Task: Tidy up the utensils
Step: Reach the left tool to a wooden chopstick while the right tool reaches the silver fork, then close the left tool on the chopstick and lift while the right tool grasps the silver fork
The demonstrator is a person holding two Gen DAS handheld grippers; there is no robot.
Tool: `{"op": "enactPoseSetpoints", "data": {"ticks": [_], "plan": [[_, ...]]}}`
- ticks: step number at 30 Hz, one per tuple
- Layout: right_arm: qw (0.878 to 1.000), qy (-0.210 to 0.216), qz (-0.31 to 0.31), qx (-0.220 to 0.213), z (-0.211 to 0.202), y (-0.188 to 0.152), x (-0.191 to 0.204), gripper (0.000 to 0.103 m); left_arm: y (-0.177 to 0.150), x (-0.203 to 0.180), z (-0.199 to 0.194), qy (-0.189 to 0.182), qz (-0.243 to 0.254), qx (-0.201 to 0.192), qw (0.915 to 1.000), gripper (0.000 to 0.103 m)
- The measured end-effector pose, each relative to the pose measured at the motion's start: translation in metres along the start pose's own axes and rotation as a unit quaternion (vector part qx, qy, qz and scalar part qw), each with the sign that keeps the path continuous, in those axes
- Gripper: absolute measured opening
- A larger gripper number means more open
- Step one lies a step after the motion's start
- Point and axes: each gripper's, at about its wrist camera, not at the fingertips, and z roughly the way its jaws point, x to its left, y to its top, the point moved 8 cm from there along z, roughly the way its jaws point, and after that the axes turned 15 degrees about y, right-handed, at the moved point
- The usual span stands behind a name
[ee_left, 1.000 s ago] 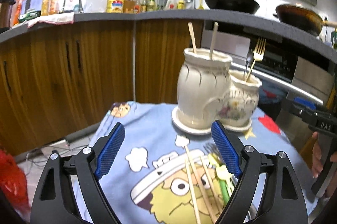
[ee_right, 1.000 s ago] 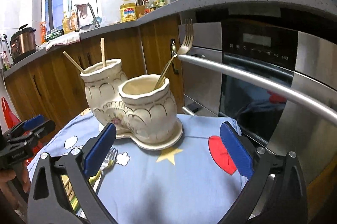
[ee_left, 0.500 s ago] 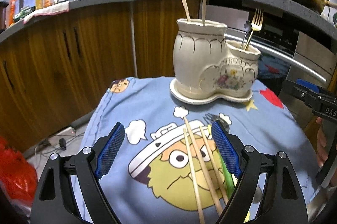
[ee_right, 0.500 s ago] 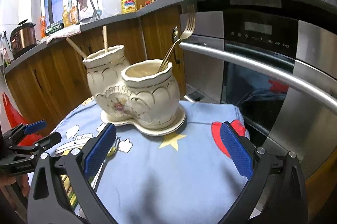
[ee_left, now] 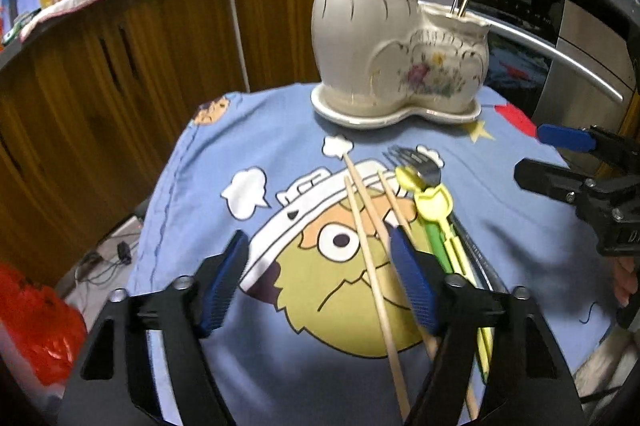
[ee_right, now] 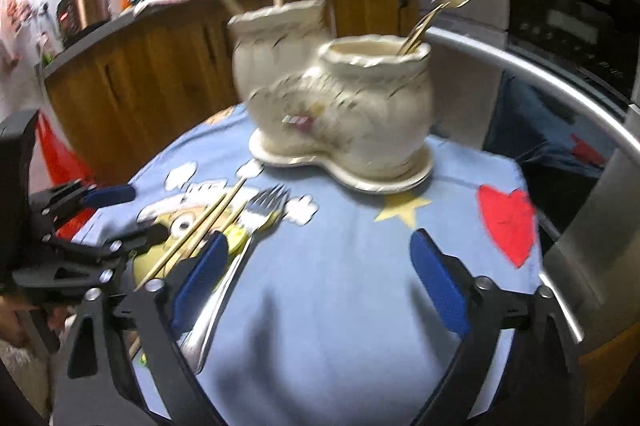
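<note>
- Your left view alone shows the yellow-green plastic utensils (ee_left: 434,203) beside three wooden chopsticks (ee_left: 366,226) on the cartoon cloth (ee_left: 280,153); your right view, blurred, seems to show a steel fork (ee_right: 262,203).
- Since a second ago both views tilt down; the cream ribbed ceramic holder (ee_left: 396,41) sits higher in frame.
- Left tongs (ee_left: 320,284) and right tongs (ee_right: 320,284) have just been narrowing, gripping nothing; chopsticks lie between the left pair.
</note>
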Motion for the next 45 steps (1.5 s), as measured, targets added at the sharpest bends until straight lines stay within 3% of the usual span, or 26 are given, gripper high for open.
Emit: {"op": "enactPoseSetpoints", "data": {"ticks": [4, 9, 26, 28, 38, 40, 42, 45], "plan": [[0.999, 0.023, 0.004, 0.029, 0.016, -0.005, 0.006, 0.050, -0.003, -0.007, 0.003, -0.015, 0.008, 0.006, 0.9998, 0.054], [0.998, 0.046, 0.018, 0.044, 0.033, 0.004, 0.013, 0.035, -0.006, -0.017, 0.005, -0.032, 0.026, 0.013, 0.9991, 0.031], [0.991, 0.069, 0.070, 0.087, 0.081, 0.015, 0.006, 0.034, -0.005, -0.024, 0.015, -0.039, 0.047, 0.019, 0.9979, 0.023], [0.992, 0.069, 0.065, 0.086, 0.081, 0.015, 0.008, 0.027, -0.004, -0.025, 0.017, -0.038, 0.048, 0.018, 0.9980, 0.023], [0.996, 0.064, 0.045, 0.039, 0.052, 0.017, 0.010, 0.024, 0.005, -0.027, 0.025, -0.031, 0.059, 0.026, 0.9974, 0.023], [0.996, 0.069, 0.046, 0.035, 0.044, 0.016, 0.010, 0.024, 0.005, -0.027, 0.025, -0.030, 0.063, 0.026, 0.9972, 0.019], [0.996, 0.072, 0.045, 0.035, 0.038, 0.013, 0.008, 0.024, 0.004, -0.026, 0.025, -0.025, 0.069, 0.026, 0.9970, 0.008], [0.996, 0.067, 0.040, 0.041, 0.032, 0.007, 0.004, 0.024, 0.003, -0.022, 0.024, -0.019, 0.069, 0.026, 0.9971, 0.006]]}}
